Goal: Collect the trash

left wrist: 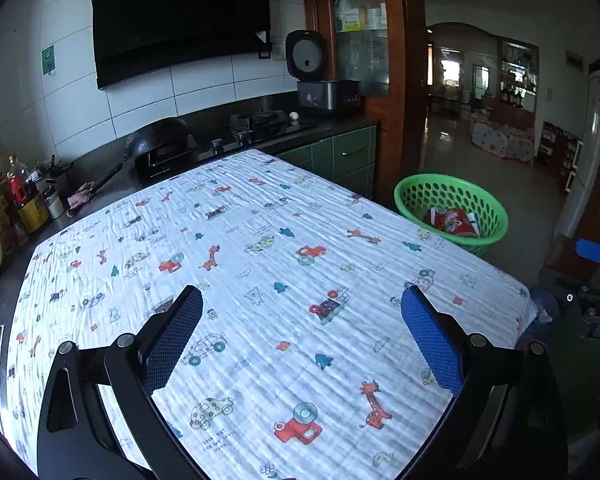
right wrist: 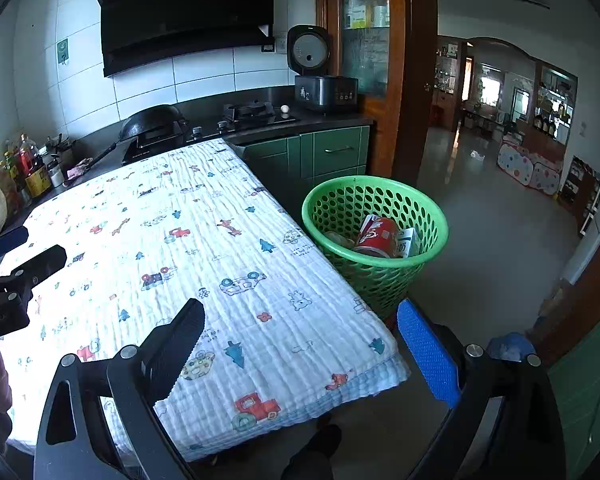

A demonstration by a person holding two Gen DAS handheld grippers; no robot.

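Holding both grippers above the table, nothing in either. My left gripper (left wrist: 302, 304) is spread wide over the printed cloth (left wrist: 260, 248); its blue pads are well apart with only fabric between them. My right gripper (right wrist: 300, 316) is likewise released, hanging over the cloth's near right corner, one finger over the fabric, the other past the edge above the floor.

Green basket (right wrist: 374, 240) stands on the floor just beside the table's right edge. Inside: a red cup (right wrist: 378, 238) lying tilted, a small white carton (right wrist: 410, 242) against it, and something pale behind them, possibly crumpled paper, too dim to name. From the left wrist view the table edge cuts off the basket's lower half and most of its contents; only red and white scraps show.

Cloth surface bare of trash in both views.

Far end: dark counter with a wok (right wrist: 152, 118), stove, rice cooker (right wrist: 324, 88) with lid up. Bottles (left wrist: 24, 196) at the far left, labels unreadable. Range hood is a black mass, no detail. A dark shape at the bottom of the right view, maybe my shoe, is cut off.
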